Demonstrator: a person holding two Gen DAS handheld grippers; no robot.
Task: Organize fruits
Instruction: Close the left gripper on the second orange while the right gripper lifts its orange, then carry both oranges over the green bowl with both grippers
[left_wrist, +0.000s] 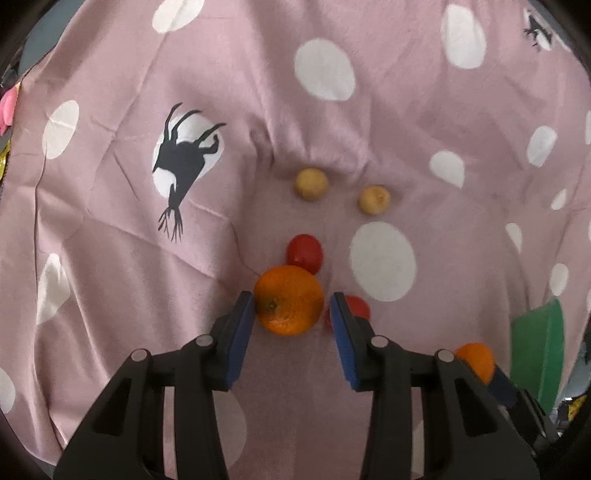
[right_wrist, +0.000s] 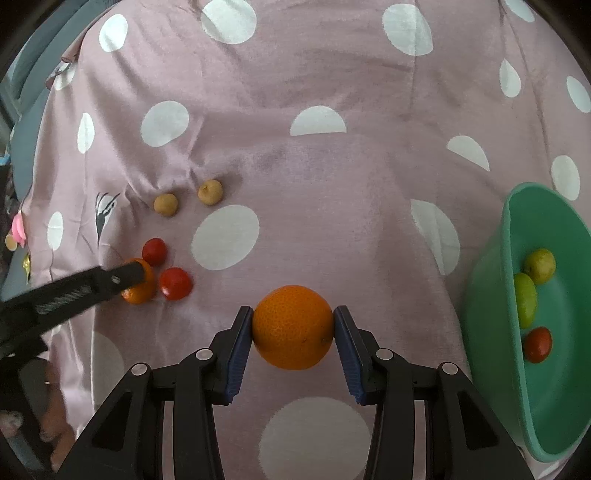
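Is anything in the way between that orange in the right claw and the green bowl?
Nothing visible. The right gripper holds the orange, and only bare spotted cloth lies between it and the green bowl to its right.

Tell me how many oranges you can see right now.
2. One orange is clamped between the right gripper's fingers above the cloth; the other orange sits on the cloth between the left gripper's open fingers. None show in the bowl, though its interior is partly hidden.

A round orange fruit (left_wrist: 289, 300) sits between the spread blue-padded fingers of the left gripper (left_wrist: 291, 308). It rests on a pink, white-dotted cloth (left_wrist: 258, 92).
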